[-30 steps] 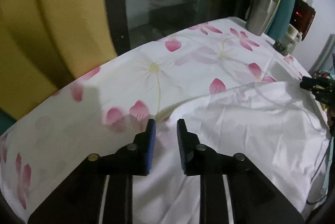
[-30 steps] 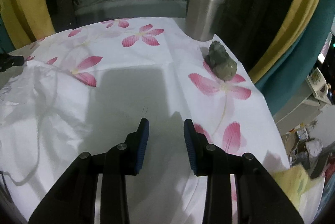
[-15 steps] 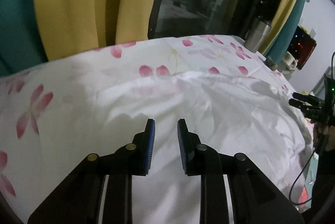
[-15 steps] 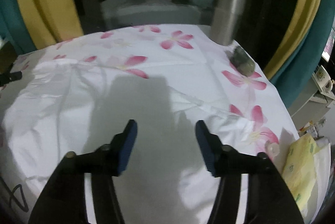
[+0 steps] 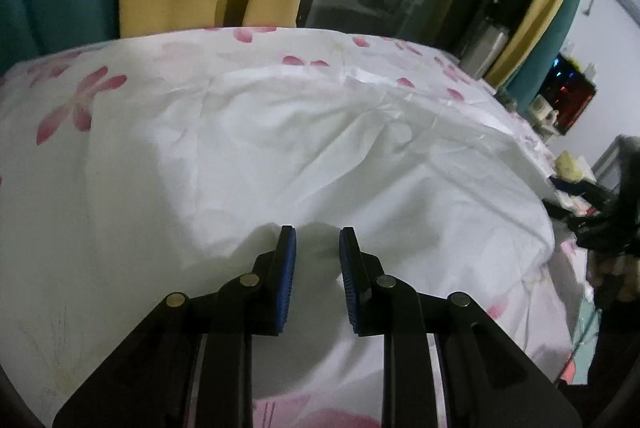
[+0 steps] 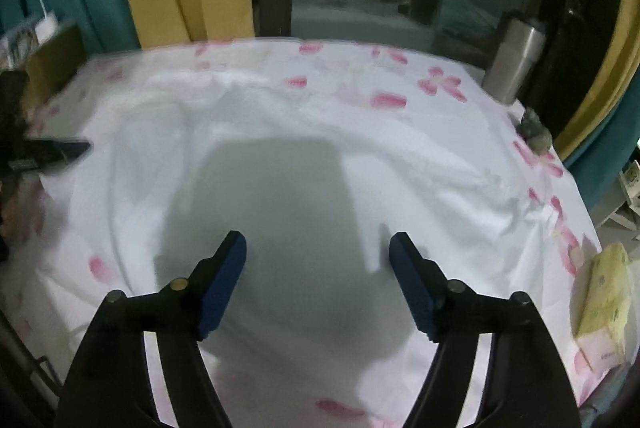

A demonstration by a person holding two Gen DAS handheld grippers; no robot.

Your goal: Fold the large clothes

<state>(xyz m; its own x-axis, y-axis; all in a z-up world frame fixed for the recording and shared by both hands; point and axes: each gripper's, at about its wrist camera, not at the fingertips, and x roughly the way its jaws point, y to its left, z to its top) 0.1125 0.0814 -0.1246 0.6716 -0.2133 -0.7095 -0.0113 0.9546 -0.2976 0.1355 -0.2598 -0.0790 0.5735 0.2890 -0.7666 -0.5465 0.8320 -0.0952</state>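
The right wrist view is smeared by motion, so the petals on the flowered sheet (image 6: 384, 100) blur and the near hem of the white garment (image 6: 280, 132) is cut off behind the gripper arms. At 9 o'clock there the left gripper's tip is dark and vague. The left gripper (image 5: 317, 248) hangs over the garment (image 5: 320, 132) with a narrow gap between its ribbed blue pads, nothing clamped. The right gripper (image 6: 318, 248) has its jaws opening wide, empty, above shadowed cloth. The garment lies spread and creased, thin and smooth, across the middle of the sheet. A brushed steel tumbler (image 6: 516, 64) stands at 2 o'clock, a lumpy grey figurine (image 6: 534, 134) just nearer.
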